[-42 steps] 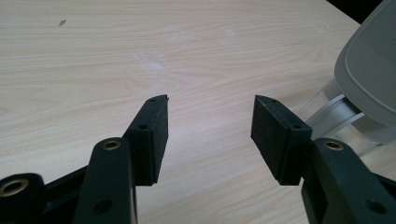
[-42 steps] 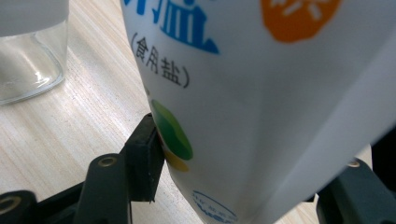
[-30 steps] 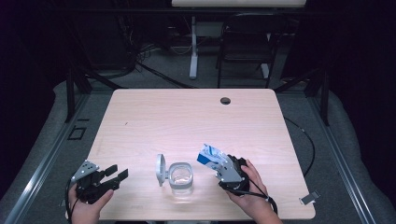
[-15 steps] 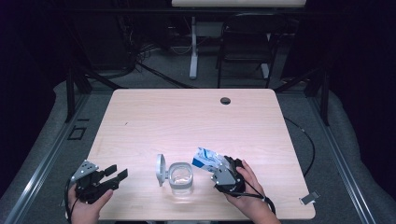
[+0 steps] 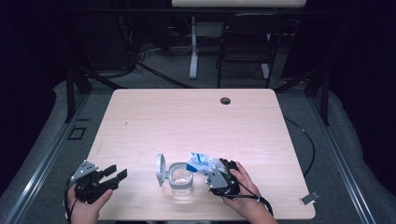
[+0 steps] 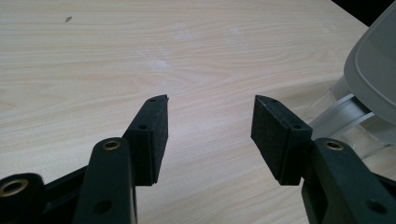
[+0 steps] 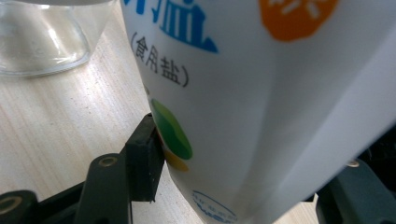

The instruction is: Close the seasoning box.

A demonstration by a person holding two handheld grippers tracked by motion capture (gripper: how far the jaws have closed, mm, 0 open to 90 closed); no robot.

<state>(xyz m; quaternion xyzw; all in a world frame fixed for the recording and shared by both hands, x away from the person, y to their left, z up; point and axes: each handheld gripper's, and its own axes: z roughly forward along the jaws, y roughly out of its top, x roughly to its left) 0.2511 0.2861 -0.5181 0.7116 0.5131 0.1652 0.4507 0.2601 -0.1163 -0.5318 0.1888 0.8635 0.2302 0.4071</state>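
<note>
The right hand-held gripper (image 5: 215, 169) is clamped on the salt packet (image 5: 201, 163), tilted at the open glass jar (image 5: 180, 178) low in the frame – pouring seems next, needing more tilt – while the left hand-held gripper (image 5: 117, 172) waits wide open, empty.

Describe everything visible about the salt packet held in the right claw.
The salt packet is a soft white plastic pouch printed with blue characters, an orange patch and a green and yellow spot near its lower end. The right claw is shut on it, a black pad pressing its side. In the high view it tilts toward the open glass jar, its far end above the jar's rim. Whether it is opened cannot be told.
</note>
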